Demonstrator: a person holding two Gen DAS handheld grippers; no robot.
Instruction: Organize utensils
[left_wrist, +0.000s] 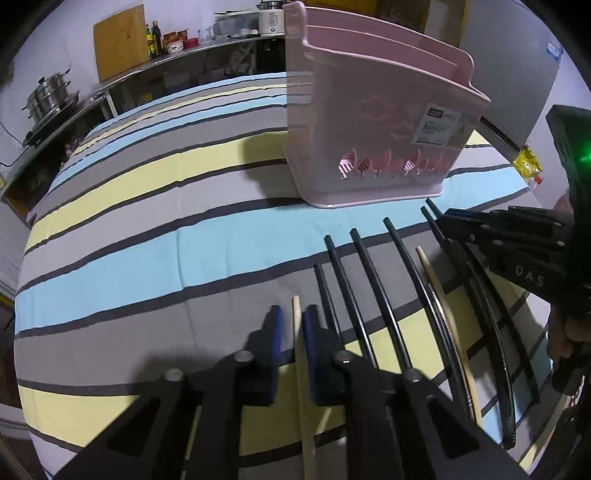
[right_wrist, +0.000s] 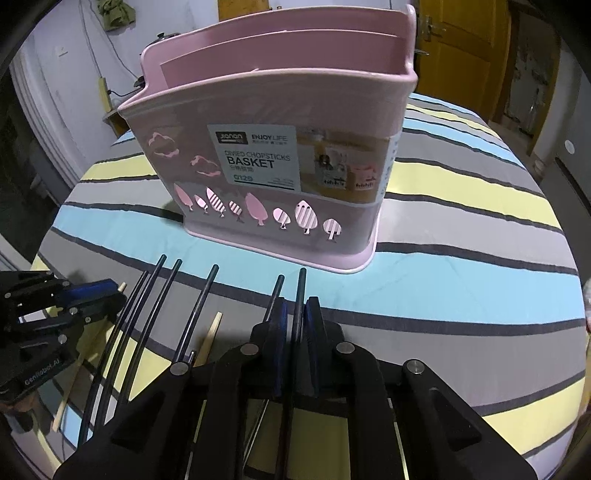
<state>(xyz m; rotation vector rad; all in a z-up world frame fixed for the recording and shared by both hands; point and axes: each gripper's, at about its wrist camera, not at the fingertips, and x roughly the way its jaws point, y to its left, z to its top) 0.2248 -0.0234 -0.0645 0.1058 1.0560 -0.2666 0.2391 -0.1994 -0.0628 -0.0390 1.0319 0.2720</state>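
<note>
While our left gripper (left_wrist: 291, 328) pinches a pale wooden chopstick (left_wrist: 300, 369) and our right gripper (right_wrist: 294, 321) a black one (right_wrist: 298, 314), the pink plastic divided basket (right_wrist: 280, 162) beyond them looks empty; every chopstick lies before it.

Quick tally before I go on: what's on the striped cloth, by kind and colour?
Black chopsticks: 6
Pale wooden chopsticks: 2
Silvery stick, mostly hidden, kind unclear: 1
Pink basket: 1
Total: 10
</note>
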